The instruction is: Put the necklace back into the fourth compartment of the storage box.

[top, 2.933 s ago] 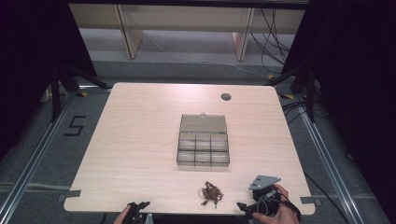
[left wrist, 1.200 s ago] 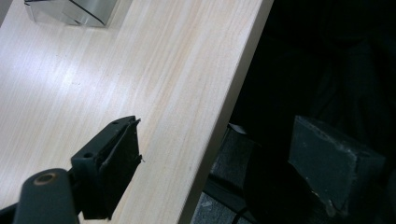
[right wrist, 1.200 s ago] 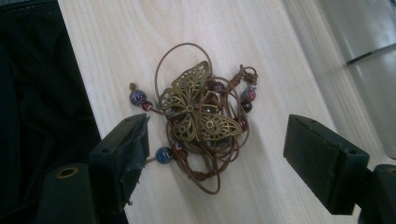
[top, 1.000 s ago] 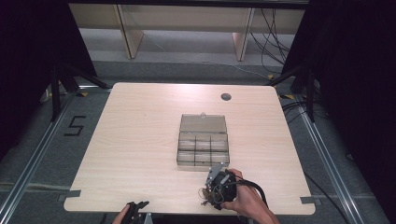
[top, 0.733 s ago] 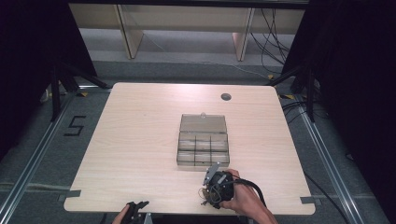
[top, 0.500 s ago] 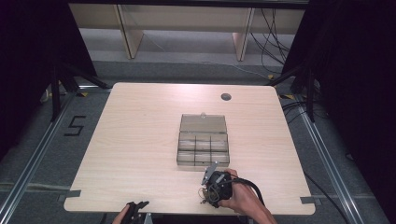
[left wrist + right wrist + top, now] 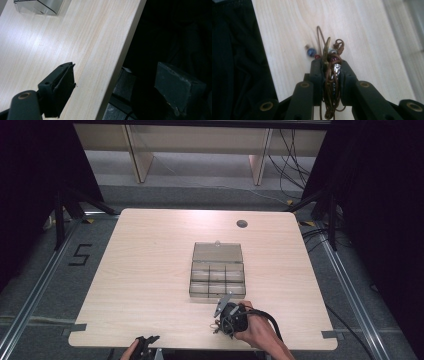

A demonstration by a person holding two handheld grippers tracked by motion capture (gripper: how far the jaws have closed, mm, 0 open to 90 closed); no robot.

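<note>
From above, the right gripper [image 7: 220, 325] and hand hide most of the necklace [image 7: 216, 326] at the worktop's [image 7: 150, 270] near edge, just in front of the clear plastic box [image 7: 218, 276]. The right gripper view shows more — jaws just closed, clamped on tangled brown cord [image 7: 331, 72] with small round beads (blue, red, silvery). Left gripper [image 7: 120, 85]: open, empty, straddling the worktop edge.
</note>
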